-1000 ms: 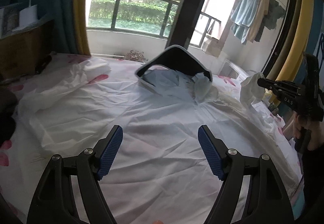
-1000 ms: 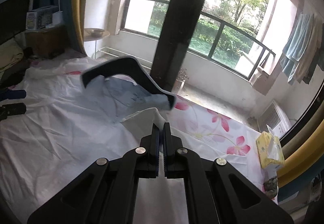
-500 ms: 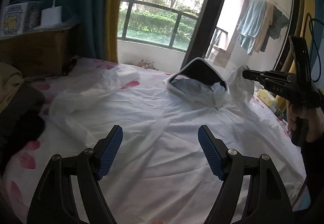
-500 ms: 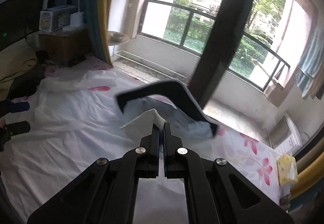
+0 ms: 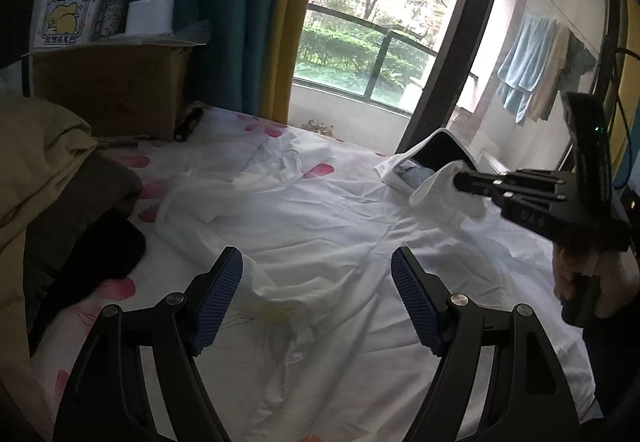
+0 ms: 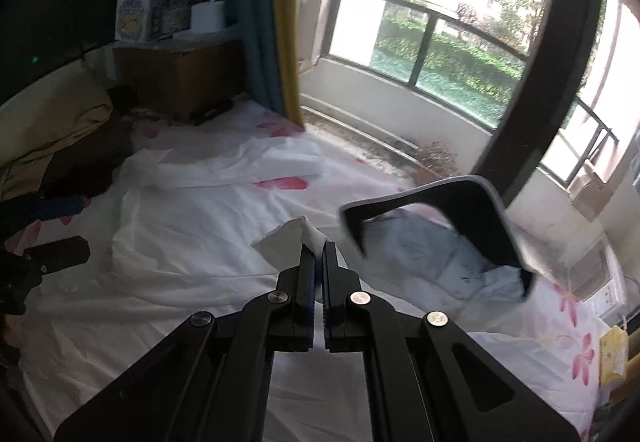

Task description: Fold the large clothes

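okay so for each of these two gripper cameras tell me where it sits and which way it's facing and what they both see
Left wrist: on the left gripper, fingers open, facing over the white garment toward the window; the right gripper and its hand show at right.
Right wrist: on the right gripper, fingers shut on a white garment fold, facing bed and balcony; left gripper at left edge.
Shared: garment, cardboard box, window railing.

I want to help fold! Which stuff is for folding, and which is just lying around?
For folding:
- white garment
- right tongs, pinching its sleeve
- left tongs, open

Just lying around:
- cardboard box
- tissue pack
- tan bedding
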The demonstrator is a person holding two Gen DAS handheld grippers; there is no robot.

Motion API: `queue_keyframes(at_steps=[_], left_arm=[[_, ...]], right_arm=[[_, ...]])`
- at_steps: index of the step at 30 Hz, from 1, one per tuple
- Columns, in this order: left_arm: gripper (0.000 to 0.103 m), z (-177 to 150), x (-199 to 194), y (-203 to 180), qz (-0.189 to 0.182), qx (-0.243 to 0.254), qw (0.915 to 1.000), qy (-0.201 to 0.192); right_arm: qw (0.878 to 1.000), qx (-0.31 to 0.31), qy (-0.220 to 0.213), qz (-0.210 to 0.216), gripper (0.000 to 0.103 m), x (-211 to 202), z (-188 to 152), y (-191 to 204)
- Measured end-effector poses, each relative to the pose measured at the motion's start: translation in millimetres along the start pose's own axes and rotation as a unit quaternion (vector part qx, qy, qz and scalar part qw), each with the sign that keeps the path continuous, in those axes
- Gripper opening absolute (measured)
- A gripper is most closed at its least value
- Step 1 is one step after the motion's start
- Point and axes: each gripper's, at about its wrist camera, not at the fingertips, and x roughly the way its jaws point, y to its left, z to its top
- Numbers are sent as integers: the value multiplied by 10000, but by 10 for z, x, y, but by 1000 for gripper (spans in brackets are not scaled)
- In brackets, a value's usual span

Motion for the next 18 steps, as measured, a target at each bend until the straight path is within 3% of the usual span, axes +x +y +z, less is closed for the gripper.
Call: queue_keyframes(at_steps=[10, 13, 15, 16, 17, 18], left_arm=[[79, 11, 71, 20, -154, -78, 9998, 82], [79, 32, 89, -11, -156, -53, 9998, 122], [79, 51, 98, -25, -150, -39, 9998, 140], [79, 58, 108, -38, -137, -15, 9998, 162], [79, 61, 121, -43, -120, 9, 9998, 187], [79, 64, 134, -53, -103, 39, 9997, 213]], right_arm=[[9998, 86, 140, 136, 2, 258, 2, 173], [9987, 171, 291, 378, 5, 350, -29, 192], [9959, 299, 423, 742, 23, 392, -62, 208], [9941, 299, 488, 927, 47, 398, -86, 235], [9938, 258, 482, 968, 65, 385, -104, 261], [9938, 204, 463, 994, 66, 365, -128, 294]])
